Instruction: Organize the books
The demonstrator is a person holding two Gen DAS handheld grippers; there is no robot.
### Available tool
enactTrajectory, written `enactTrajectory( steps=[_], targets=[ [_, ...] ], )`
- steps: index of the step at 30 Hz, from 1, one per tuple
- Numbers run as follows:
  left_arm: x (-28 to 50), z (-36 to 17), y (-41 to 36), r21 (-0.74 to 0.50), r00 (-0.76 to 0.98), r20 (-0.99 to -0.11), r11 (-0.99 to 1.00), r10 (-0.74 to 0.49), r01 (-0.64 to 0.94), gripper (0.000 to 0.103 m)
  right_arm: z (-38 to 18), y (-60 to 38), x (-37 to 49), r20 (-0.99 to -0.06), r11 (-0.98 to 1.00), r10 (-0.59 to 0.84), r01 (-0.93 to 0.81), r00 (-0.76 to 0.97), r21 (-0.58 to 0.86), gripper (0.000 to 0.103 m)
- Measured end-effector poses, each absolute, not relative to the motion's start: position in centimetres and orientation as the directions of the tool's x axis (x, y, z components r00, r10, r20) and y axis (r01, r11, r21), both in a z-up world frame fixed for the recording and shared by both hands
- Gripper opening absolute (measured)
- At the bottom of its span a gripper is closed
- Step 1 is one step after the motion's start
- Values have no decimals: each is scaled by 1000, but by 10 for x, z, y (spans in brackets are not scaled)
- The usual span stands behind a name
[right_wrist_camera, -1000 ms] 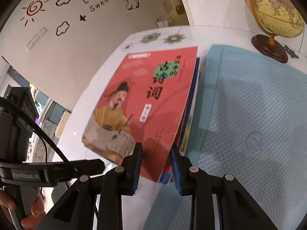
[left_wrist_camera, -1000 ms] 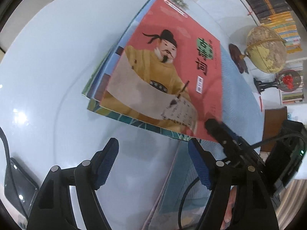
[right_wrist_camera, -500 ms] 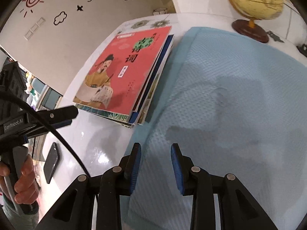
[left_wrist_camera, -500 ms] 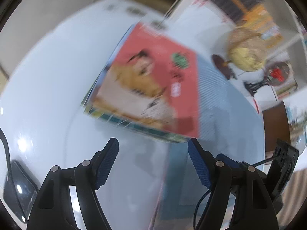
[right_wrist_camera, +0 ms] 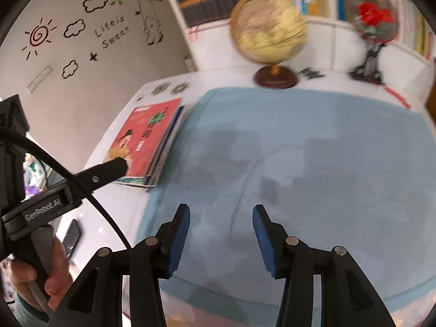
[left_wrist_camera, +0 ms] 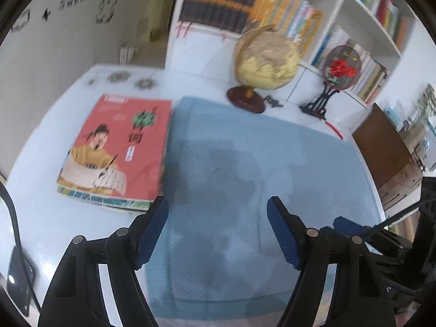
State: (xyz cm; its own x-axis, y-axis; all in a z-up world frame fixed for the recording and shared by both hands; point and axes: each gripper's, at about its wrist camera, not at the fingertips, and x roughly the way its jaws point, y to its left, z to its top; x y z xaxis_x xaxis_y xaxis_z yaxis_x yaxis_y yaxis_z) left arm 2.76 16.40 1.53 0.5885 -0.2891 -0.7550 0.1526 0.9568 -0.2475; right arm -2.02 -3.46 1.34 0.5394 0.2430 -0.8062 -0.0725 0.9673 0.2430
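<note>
The book stack point(left_wrist_camera: 114, 158) is seen in the left half of the left wrist view, lying flat on the white tabletop point(left_wrist_camera: 41, 218), with a red-covered book point(left_wrist_camera: 122, 147) on top and the edges of the others showing under its near side. Its right edge lies just beside, perhaps touching, the left border of the blue mat point(left_wrist_camera: 259, 177), which fills the middle of both views and carries nothing. In the right wrist view the same stack is found at centre left.

The left gripper point(left_wrist_camera: 218, 229) is held wide open over the mat's near part, with nothing between its fingers. The right gripper point(right_wrist_camera: 220, 239) is partly open and empty too; its jaws have just been opening, and only mat is seen between them. Neither gripper touches the stack.

Beyond the mat, at the top of the frames, a globe point(left_wrist_camera: 265, 62) and a round ornament on a stand point(left_wrist_camera: 340, 68) are seen before a bookshelf point(left_wrist_camera: 354, 13). A phone point(right_wrist_camera: 71, 234) lies on the tabletop at lower left of the right wrist view.

The stacking step is judged done: the books are gathered and squared, and both grippers are clear. If anything is left, a last nudge to align the stack's edges would be called for; otherwise only a withdrawal is needed.
</note>
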Motion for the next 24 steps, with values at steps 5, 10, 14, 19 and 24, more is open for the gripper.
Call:
enactTrajectory(
  steps=[5,10,14,19,24],
  targets=[
    [-7,29,134,-205,593,-759,963,-269,174,73,40,-54,-37,-781,968,204,-2,590,250,51],
    [-11,39,131,-134,593,-770,968,-235,211,73,65,-36,-41,-745,982,119,32,657,185,57],
    [-4,56,145,-124,597,-767,968,-234,220,72,81,-14,-32,-719,983,74,72,691,169,57],
    [17,54,163,-93,606,-761,963,-234,255,73,79,9,-19,-726,984,20,114,688,136,57],
    [32,39,170,-78,592,-770,956,-238,284,73,59,23,-5,-761,978,-13,165,649,124,57]
  ],
)
